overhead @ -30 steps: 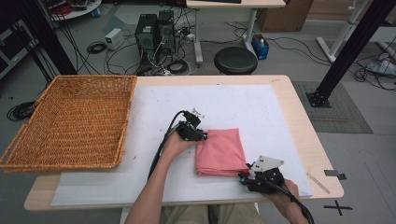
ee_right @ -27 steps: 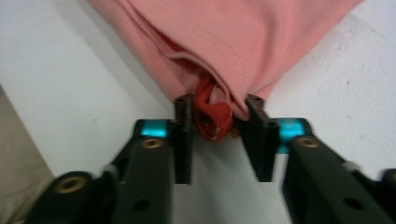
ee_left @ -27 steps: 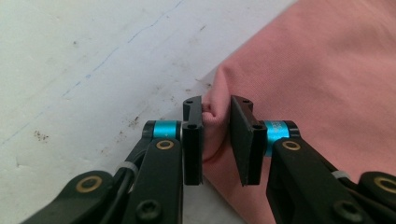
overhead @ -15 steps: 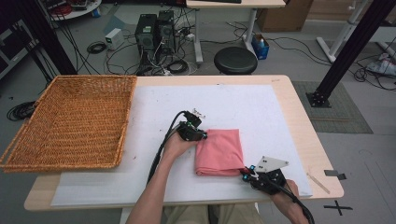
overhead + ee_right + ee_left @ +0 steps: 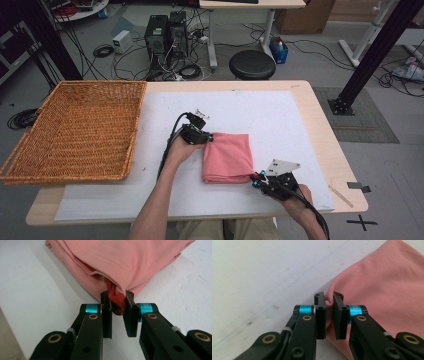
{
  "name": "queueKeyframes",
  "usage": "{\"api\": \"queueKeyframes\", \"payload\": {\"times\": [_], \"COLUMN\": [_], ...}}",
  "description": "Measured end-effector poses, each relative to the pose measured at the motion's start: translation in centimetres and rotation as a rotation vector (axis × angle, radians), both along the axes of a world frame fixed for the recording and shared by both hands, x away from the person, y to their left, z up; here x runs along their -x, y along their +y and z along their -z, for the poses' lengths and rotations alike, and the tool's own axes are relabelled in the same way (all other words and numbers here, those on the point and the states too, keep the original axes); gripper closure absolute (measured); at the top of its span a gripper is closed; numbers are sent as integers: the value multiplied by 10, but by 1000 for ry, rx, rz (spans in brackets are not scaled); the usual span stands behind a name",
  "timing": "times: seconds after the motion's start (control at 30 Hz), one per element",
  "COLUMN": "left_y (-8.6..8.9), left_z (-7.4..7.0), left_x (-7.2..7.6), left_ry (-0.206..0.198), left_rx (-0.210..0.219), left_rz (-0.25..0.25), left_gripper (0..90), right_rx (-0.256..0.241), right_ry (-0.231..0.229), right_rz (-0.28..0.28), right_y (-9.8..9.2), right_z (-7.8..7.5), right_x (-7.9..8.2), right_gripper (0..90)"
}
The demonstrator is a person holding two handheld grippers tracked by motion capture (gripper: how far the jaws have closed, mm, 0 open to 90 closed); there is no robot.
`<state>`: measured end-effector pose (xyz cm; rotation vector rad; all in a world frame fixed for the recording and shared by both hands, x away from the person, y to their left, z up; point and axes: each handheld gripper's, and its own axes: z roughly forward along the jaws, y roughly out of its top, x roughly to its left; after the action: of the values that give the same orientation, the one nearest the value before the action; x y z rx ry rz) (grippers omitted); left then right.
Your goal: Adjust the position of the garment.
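wicker basket (image 5: 75, 130) sits well left of pinched pink cloth (image 5: 229, 157)

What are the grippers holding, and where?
Both pinch the folded pink cloth: left gripper at its far-left corner, right gripper at its near-right corner.

my left gripper (image 5: 329, 305): black jaws, blue collars, brass screws | my right gripper (image 5: 117, 305): same, grey three-cornered plate (image 5: 282, 166) | black cables (image 5: 167, 145) | bare forearms

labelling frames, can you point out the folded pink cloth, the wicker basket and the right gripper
folded pink cloth (image 5: 228, 156): high view, middle of its top face
wicker basket (image 5: 134, 129): high view, its right rim
right gripper (image 5: 117, 305): right gripper view, between its fingers, pinching the cloth's corner
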<state>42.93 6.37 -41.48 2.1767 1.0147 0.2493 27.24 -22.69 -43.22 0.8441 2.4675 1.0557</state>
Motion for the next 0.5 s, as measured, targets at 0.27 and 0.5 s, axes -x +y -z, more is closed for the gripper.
{"api": "queueKeyframes", "payload": {"times": [0.27,0.5], "left_y": [23,39], "left_z": [-2,-1], "left_x": [-12,-19], "left_ry": [3,3], "left_rx": [-2,2], "left_rz": [-65,-94], "left_gripper": [821,821], "right_rx": [13,17], "right_ry": [-10,-2], "right_rz": [-34,-43], "right_y": [29,42], "right_z": [-4,-5], "right_x": [-20,-34], "right_gripper": [797,795]}}
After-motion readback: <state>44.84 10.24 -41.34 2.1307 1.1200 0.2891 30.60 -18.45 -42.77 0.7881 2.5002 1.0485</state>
